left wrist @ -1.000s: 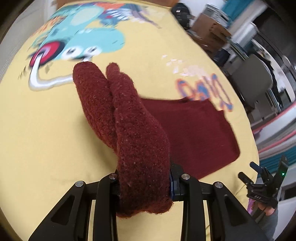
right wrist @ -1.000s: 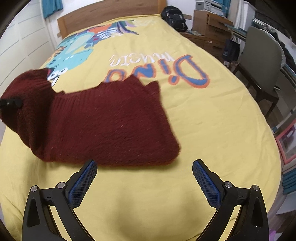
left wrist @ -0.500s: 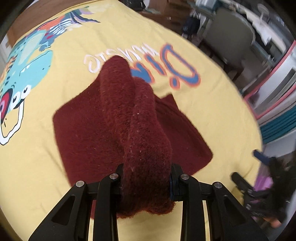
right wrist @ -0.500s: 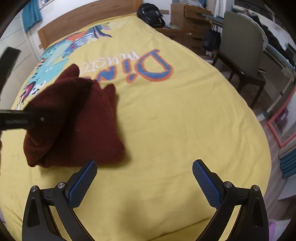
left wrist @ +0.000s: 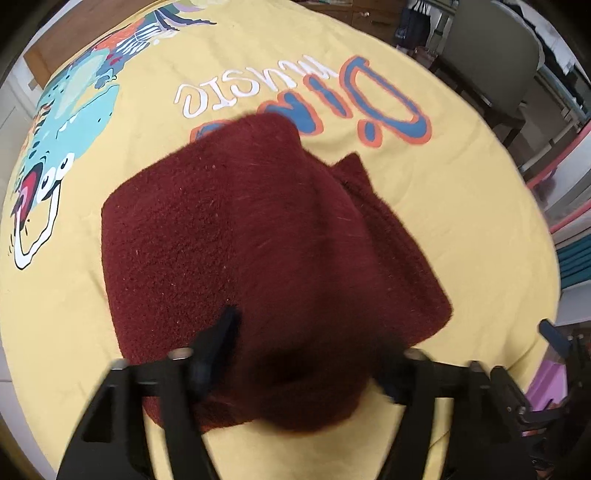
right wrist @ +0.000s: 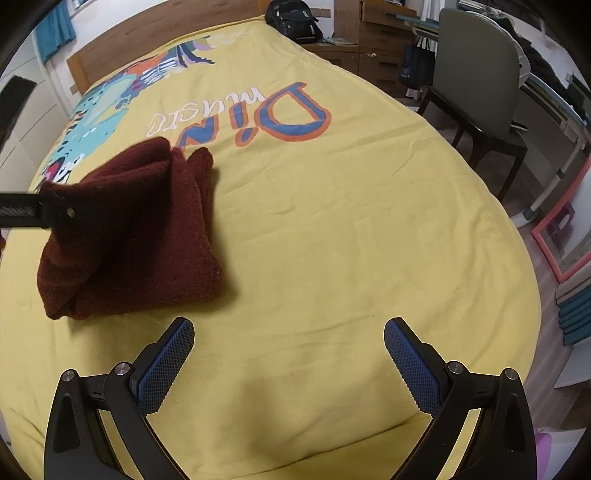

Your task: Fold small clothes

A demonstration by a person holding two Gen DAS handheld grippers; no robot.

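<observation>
A dark red knitted garment (left wrist: pixel 240 240) lies folded over itself on the yellow printed bedspread (left wrist: pixel 461 192). My left gripper (left wrist: pixel 306 354) hovers right over its near edge with jaws spread wide; the cloth bulges between the fingers and hides the tips, and it is blurred. In the right wrist view the garment (right wrist: pixel 147 236) is a folded bundle at the left, with the left gripper's finger (right wrist: pixel 44 212) on its left side. My right gripper (right wrist: pixel 288 354) is open and empty above bare bedspread (right wrist: pixel 351 240), to the right of the garment.
The bed's wooden headboard (right wrist: pixel 155 40) is at the far end. A grey chair (right wrist: pixel 480 85), drawers and a black backpack (right wrist: pixel 295 18) stand beyond the bed's right side. A pink-framed mirror (right wrist: pixel 565 240) and stacked teal items (right wrist: pixel 576 310) are on the floor at right.
My left gripper carried the gripped end of the garment across and laid it over the rest, then its jaws opened wide. My right gripper stayed open and the garment shifted left in its view.
</observation>
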